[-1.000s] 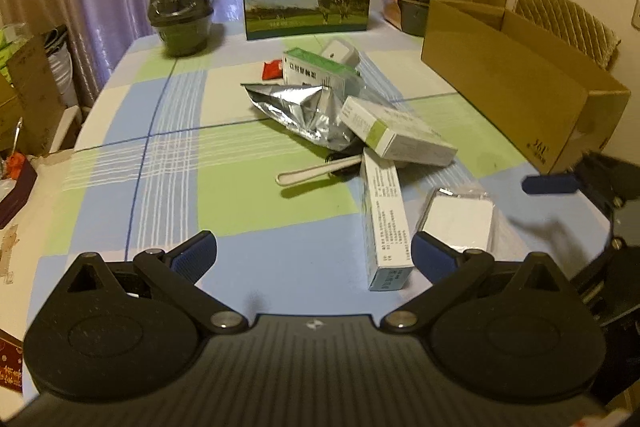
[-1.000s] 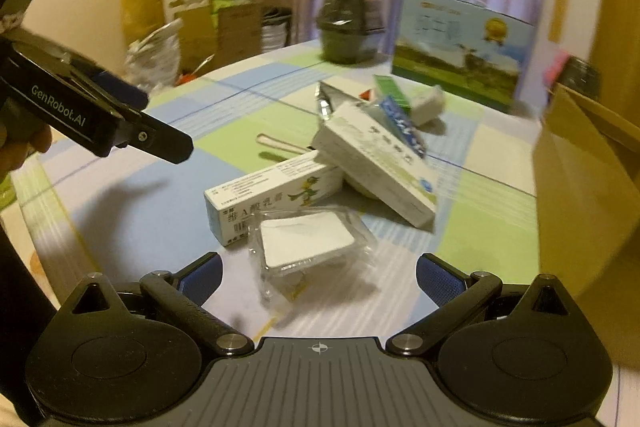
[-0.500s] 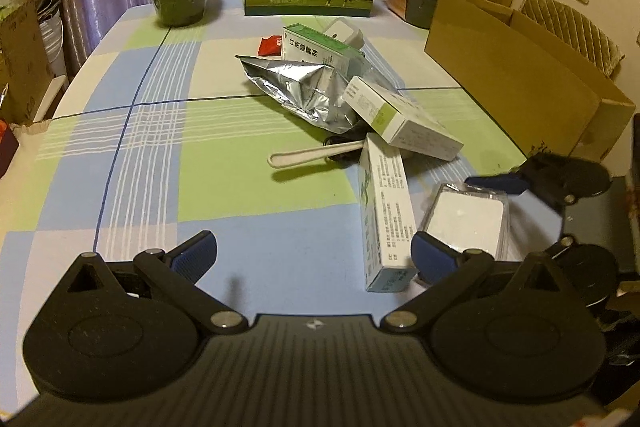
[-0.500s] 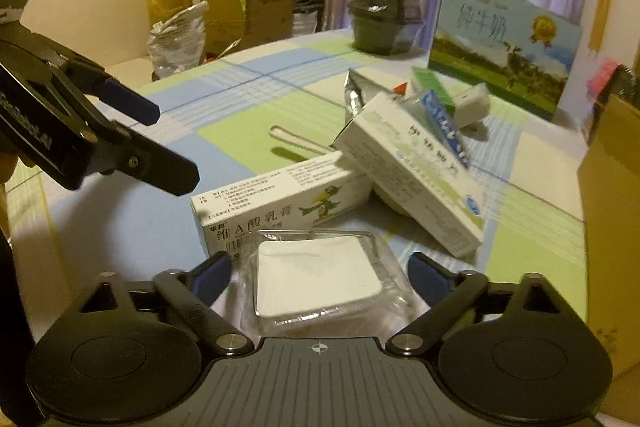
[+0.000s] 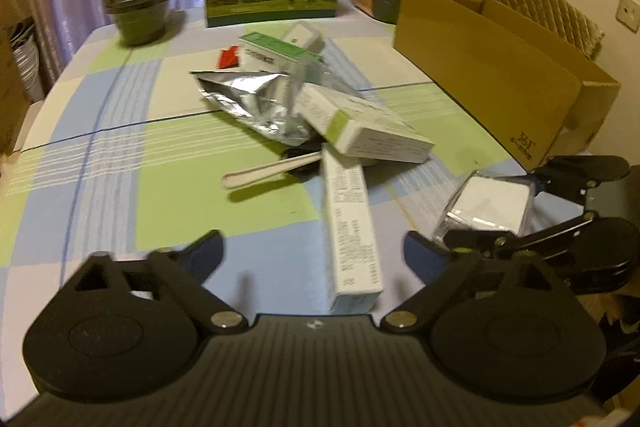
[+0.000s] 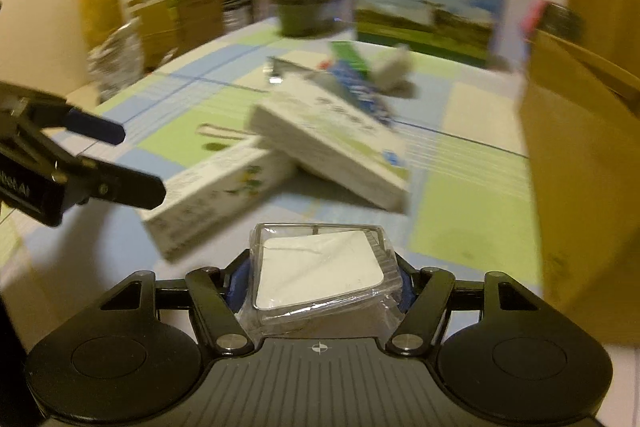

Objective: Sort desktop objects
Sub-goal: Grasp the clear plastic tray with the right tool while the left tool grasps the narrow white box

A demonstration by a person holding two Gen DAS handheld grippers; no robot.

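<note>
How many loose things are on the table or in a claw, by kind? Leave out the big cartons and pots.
Small boxes: 4
Foil bags: 1
Spoons: 1
Clear packs: 1
Red packets: 1
Total: 8

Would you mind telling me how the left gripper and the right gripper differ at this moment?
The left gripper is open and holds nothing; the right gripper is shut on the clear plastic packet with a white pad inside. The left gripper points at the long white box on the table, while the right gripper has its packet raised, tilted. Both are black with blue pads.
</note>
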